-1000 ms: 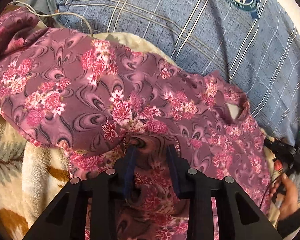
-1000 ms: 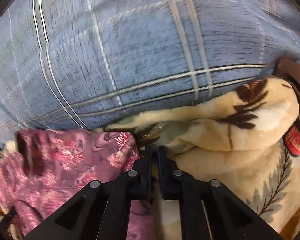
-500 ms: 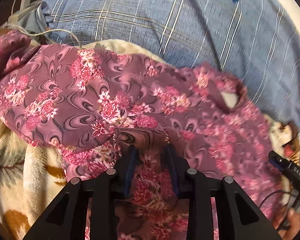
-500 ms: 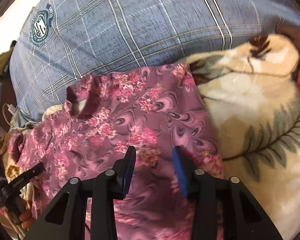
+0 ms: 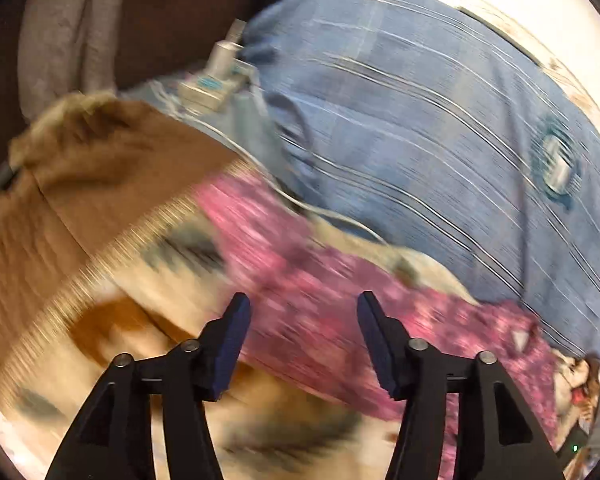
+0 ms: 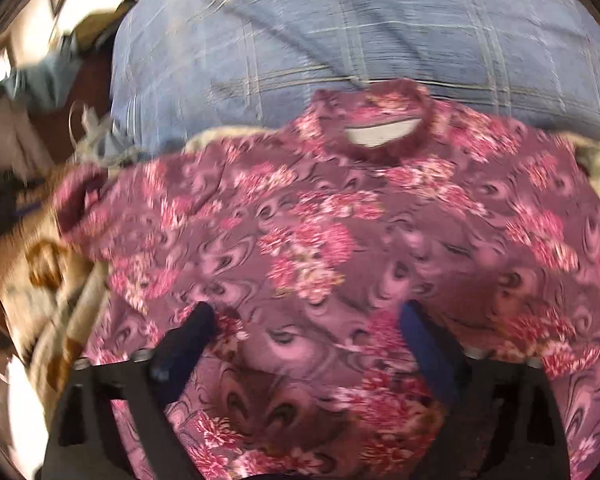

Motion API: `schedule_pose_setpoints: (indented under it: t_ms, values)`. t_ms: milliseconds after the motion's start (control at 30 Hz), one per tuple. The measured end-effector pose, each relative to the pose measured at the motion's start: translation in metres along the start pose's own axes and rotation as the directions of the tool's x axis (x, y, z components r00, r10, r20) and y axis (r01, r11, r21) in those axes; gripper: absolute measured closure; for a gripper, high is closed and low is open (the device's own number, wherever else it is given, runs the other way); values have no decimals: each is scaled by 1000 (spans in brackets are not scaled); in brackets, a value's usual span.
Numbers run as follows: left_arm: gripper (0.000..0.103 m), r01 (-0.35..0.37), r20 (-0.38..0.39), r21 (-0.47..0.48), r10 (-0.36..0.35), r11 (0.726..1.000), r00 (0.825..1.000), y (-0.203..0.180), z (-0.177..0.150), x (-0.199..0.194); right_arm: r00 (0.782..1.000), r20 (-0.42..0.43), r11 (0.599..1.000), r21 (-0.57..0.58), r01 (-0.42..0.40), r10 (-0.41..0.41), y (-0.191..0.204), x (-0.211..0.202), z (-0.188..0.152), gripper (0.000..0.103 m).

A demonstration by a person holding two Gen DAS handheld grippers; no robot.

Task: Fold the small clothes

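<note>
A small purple top printed with pink flowers (image 6: 340,248) lies spread across a cream blanket with a brown and grey leaf pattern (image 5: 112,320), its round neckline (image 6: 380,136) turned toward a blue plaid pillow (image 6: 340,32) at the head of the bedding. Seen from the right wrist camera, the garment fills most of the frame, front face up, one sleeve (image 6: 88,200) reaching out to the left over the blanket; the right gripper (image 6: 308,316) hangs over the lower half of the cloth with its two blue-padded fingers spread wide apart and nothing between them. The left wrist camera — heavily blurred — looks across the blanket's edge, where the same floral fabric (image 5: 320,292) runs in a band from centre to lower right, just below the pillow (image 5: 440,120) with its round teal emblem (image 5: 556,164). The left gripper (image 5: 304,312) is likewise spread open, its dark blue pads (image 5: 232,344) framing the fabric but clamping none of it; whether the tips touch the cloth cannot be told through the blur. A white cable (image 5: 308,204) trails along the pillow's lower edge toward a pale charger block (image 5: 212,88) beyond the blanket's brown border (image 5: 100,168) — both well apart from the grippers.
</note>
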State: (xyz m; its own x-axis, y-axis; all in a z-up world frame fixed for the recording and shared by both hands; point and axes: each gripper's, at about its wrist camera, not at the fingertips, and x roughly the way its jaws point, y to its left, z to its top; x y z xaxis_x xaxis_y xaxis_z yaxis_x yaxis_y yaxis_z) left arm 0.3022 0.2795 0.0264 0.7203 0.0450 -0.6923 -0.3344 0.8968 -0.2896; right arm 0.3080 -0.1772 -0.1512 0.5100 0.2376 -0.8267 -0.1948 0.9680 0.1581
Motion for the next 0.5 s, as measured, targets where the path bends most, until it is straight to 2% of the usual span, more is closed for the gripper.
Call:
schedule_pose_setpoints:
  t_ms: [100, 200, 300, 433, 500]
  values:
    - [45, -8, -48, -22, 7, 1000, 999, 22, 24, 9, 1000, -10, 999, -25, 26, -26, 6, 2, 1, 3]
    - [44, 35, -129, -46, -41, 998, 991, 25, 36, 33, 1000, -7, 1000, -17, 9, -9, 4, 4, -2, 2]
    - [44, 29, -188, -63, -40, 998, 981, 27, 40, 62, 1000, -2, 1000, -7, -6, 6, 0, 2, -3, 1]
    - [46, 53, -220, -97, -73, 994, 973, 26, 44, 91, 1000, -3, 1000, -8, -12, 12, -3, -5, -3, 0]
    - [53, 59, -220, -144, -90, 988, 971, 31, 45, 101, 1000, -4, 1000, -7, -13, 13, -3, -5, -3, 0]
